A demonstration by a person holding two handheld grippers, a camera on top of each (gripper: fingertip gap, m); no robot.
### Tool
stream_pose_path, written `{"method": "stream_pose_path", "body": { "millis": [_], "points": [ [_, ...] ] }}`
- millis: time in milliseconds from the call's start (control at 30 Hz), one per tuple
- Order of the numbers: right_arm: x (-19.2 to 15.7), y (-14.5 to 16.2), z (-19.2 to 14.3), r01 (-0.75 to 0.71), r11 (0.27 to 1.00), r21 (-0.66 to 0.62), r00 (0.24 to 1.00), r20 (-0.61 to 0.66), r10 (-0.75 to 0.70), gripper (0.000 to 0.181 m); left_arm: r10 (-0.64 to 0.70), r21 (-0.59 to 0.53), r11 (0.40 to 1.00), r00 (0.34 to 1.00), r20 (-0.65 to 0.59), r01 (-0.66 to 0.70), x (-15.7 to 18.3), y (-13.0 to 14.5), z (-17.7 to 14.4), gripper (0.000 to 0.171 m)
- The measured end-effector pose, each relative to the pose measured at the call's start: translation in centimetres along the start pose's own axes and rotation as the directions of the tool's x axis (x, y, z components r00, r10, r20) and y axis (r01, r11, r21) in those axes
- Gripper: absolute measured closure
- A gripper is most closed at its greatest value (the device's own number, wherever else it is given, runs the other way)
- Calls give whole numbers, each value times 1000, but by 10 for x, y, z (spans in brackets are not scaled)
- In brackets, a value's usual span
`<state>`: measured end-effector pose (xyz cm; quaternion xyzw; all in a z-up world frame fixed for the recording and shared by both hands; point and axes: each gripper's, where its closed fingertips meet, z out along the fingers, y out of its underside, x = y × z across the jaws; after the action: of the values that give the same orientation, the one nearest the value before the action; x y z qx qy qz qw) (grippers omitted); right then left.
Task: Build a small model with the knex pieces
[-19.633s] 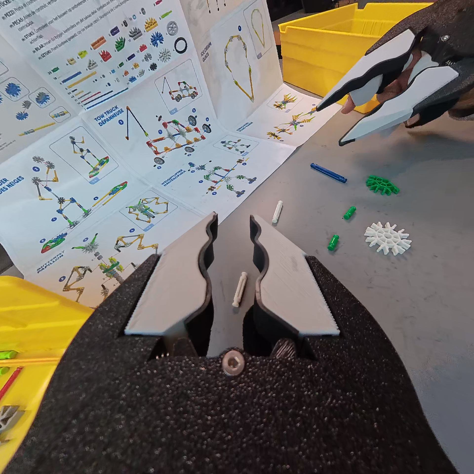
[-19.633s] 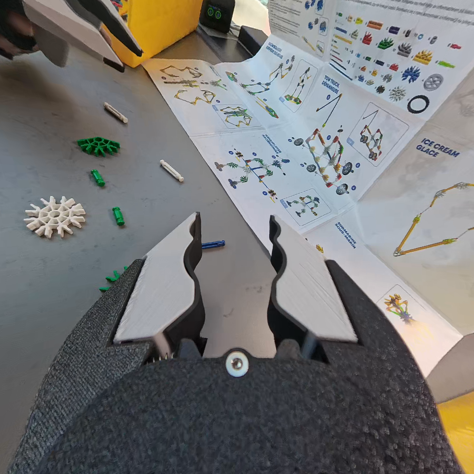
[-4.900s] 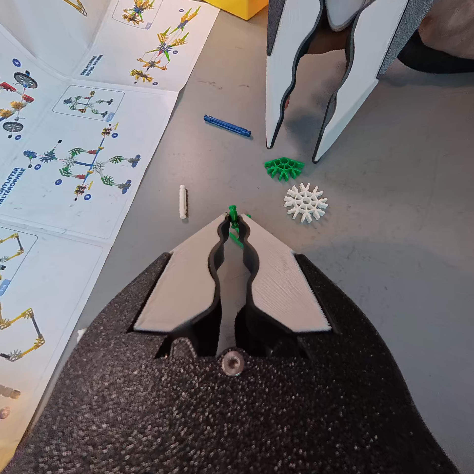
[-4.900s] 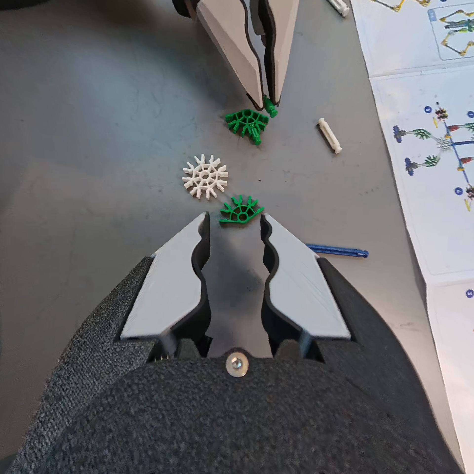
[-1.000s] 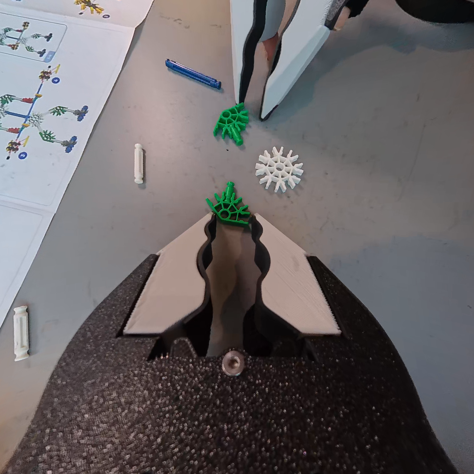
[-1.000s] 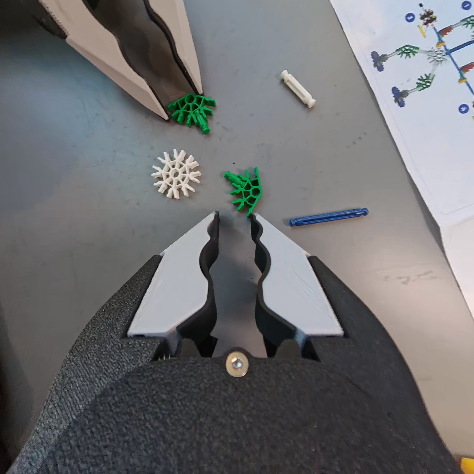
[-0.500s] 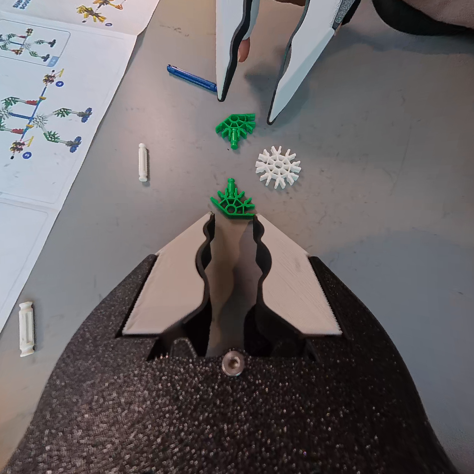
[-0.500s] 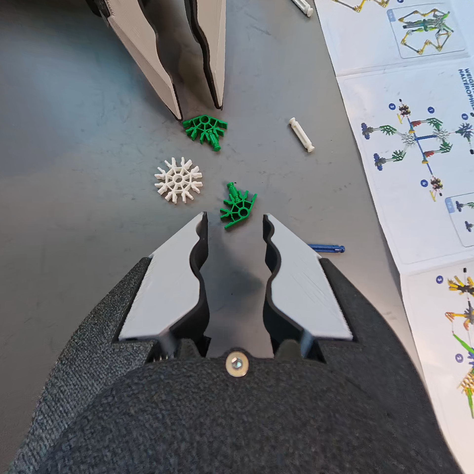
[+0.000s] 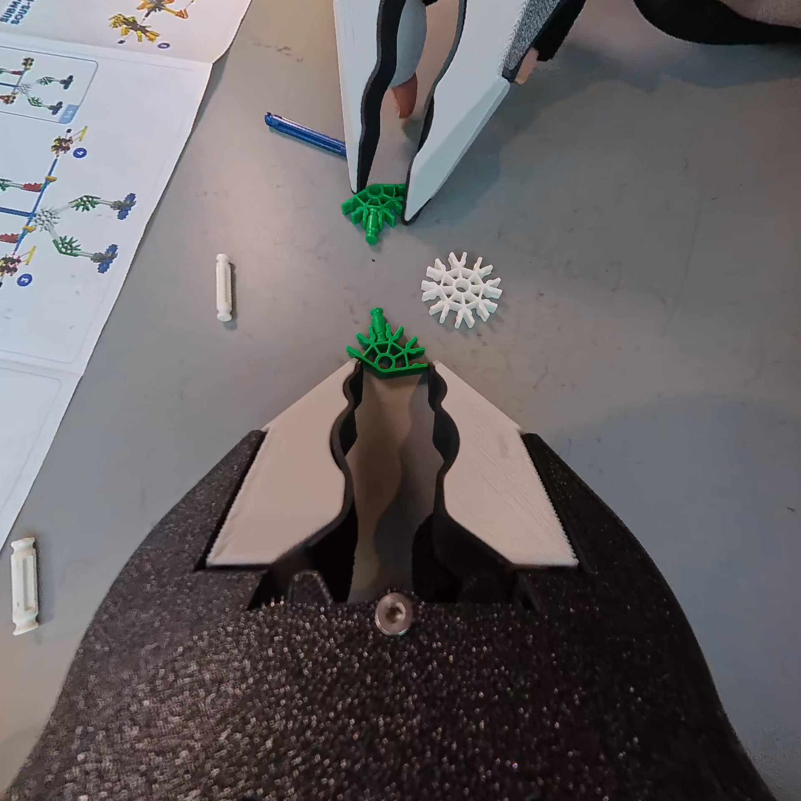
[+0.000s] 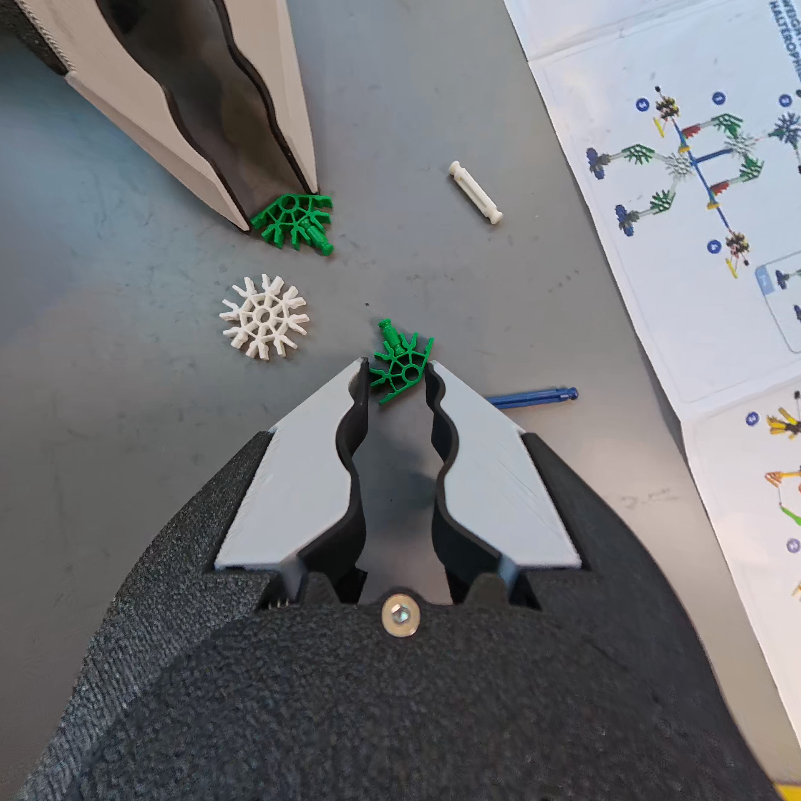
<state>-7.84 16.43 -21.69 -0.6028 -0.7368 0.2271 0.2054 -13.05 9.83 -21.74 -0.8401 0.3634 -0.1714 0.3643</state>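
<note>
The only print sits on the white instruction sheet (image 9: 130, 143) (image 10: 676, 242) lying on the grey table (image 9: 607, 346) at the side. It carries coloured model drawings, small numbered blue circles beside them and short blue headings cut off at the frame edges. The plastic pieces bear no marks.

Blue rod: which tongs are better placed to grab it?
Right, probably: the blue rod lies just beside the right tongs, while the left tongs sit farther off.
</note>
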Motion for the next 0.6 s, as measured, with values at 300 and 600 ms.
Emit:
{"method": "stream_pose_path", "body": {
  "millis": [300, 600],
  "points": [
    [-6, 15, -11, -38, 998, -59, 999, -15, 38, 156, -8, 4, 1000, 1000, -2, 8, 0, 0, 0, 145],
    [-8, 14, -23, 36, 999, 3, 998, 57, -36, 153, -20, 32, 999, 1000, 14, 20, -8, -2, -8, 145]
  ]
}}
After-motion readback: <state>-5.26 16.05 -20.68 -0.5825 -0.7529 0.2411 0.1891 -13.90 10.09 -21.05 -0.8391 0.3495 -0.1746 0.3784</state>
